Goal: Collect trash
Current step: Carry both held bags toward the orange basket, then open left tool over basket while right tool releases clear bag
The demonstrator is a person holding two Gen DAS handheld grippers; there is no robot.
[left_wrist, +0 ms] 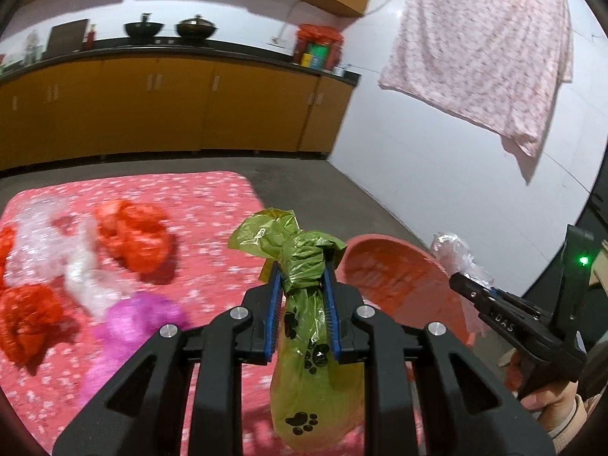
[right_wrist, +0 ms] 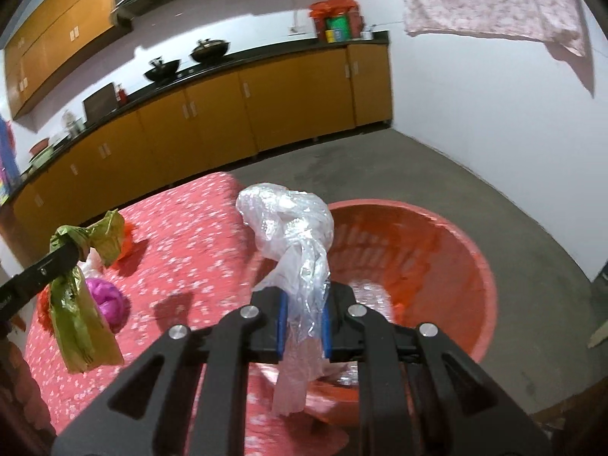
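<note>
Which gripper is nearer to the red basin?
Right. The right gripper, holding a clear bag, is at the red basin rim; the left gripper, holding a green bag, is beside it.

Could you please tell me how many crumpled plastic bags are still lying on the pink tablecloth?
5, all at its left side: an orange bag farthest back, a clear bag beside it, a red bag nearest left, a purple bag, and an orange scrap at the edge. Others may be hidden.
</note>
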